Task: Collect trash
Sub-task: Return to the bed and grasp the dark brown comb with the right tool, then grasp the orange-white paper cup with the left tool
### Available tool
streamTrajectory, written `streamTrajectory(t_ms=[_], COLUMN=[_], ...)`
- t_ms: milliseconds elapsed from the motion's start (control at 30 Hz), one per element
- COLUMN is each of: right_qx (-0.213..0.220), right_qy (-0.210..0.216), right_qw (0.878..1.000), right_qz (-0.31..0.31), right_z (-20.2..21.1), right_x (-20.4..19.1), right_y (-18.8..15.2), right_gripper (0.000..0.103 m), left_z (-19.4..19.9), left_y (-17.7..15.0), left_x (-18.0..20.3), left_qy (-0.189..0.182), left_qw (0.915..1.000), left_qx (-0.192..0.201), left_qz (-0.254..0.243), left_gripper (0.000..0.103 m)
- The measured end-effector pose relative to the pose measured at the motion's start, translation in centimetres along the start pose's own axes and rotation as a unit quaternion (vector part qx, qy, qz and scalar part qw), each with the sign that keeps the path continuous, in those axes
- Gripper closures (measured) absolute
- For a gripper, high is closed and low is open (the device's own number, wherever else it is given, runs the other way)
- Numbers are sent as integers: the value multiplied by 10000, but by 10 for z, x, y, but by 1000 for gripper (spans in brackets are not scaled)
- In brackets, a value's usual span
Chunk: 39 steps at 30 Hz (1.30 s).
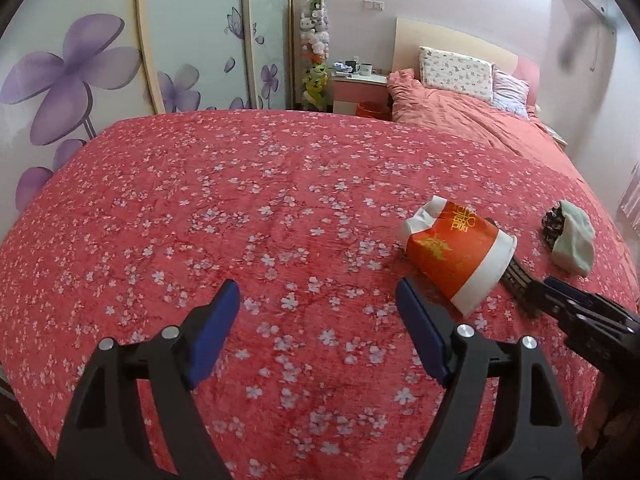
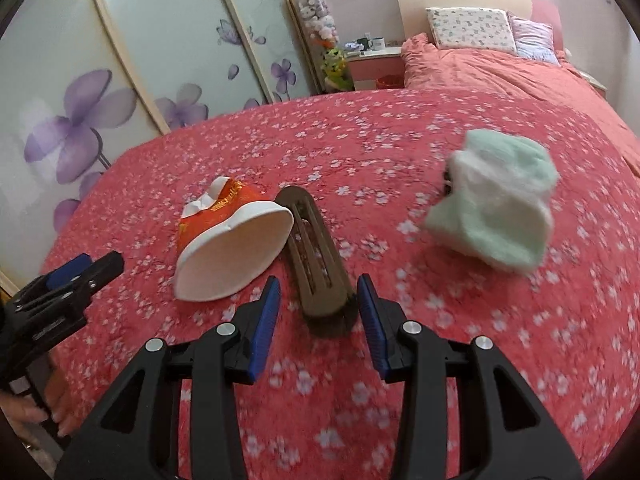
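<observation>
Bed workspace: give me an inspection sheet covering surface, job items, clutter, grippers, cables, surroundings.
Surface: red floral bedspread, smooth, covering the bed.
Job's things: crushed orange paper cup lying on its side, mouth toward the cameras; brown slotted brush flat beside it, whether touching cannot be told.
Clutter: pale green fluffy cloth, bunched, over something dark, apart from the brush.
Grippers: left hand-held gripper open, above bare bedspread left of the cup; right hand-held gripper open, fingers either side of the brush's near end, not closed.
Cables: nothing seen.
Surroundings: flower-print wardrobe doors, nightstand with mugs, orange bin, pillows.
</observation>
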State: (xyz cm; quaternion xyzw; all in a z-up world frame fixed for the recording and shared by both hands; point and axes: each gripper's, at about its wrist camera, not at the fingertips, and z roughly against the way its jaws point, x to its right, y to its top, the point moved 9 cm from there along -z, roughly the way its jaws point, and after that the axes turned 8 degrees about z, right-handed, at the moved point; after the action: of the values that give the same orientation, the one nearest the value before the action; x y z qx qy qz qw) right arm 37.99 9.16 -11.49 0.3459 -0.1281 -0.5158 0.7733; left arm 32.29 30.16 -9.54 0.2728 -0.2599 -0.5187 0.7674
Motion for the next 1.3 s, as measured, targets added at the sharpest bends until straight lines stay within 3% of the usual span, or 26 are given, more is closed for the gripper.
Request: streamTrajectory(t_ms=[100, 167, 400, 600, 733, 900, 1100, 1300], right_qx=[-124, -113, -138, -130, -75, -1, 44, -38], right_qy=[-147, -212, -267, -534, -941, -1603, -1660, -1633], right_qw=[9997, 9995, 9992, 9983, 9955, 9858, 9826, 9831], right_qz=[165, 212, 252, 168, -16, -493, -833, -829], right_z=[-6, -3, 12, 47, 83, 108, 106, 103], right_x=[0, 2, 6, 31, 71, 130, 150, 151], right_y=[-2, -2, -17, -50, -81, -93, -90, -93], right_gripper=[65, 72, 73, 73, 73, 73, 71, 70], left_z=[-1, -1, 3, 0, -13, -27, -41, -51], left_y=[-1, -2, -12, -21, -23, -27, -23, -19], left_x=[4, 10, 53, 93, 109, 112, 104, 102], left_qy=[-140, -246, -669, -646, -571, -417, -289, -251], left_qw=[9999, 9997, 9974, 9958, 9960, 9968, 9979, 9980], left_qx=[-24, -34, -84, -43, -150, -278, -312, -386], left_qz=[16, 6, -254, -646, -668, -618, -495, -429], left_gripper=[25, 25, 20, 20, 28, 36, 43, 58])
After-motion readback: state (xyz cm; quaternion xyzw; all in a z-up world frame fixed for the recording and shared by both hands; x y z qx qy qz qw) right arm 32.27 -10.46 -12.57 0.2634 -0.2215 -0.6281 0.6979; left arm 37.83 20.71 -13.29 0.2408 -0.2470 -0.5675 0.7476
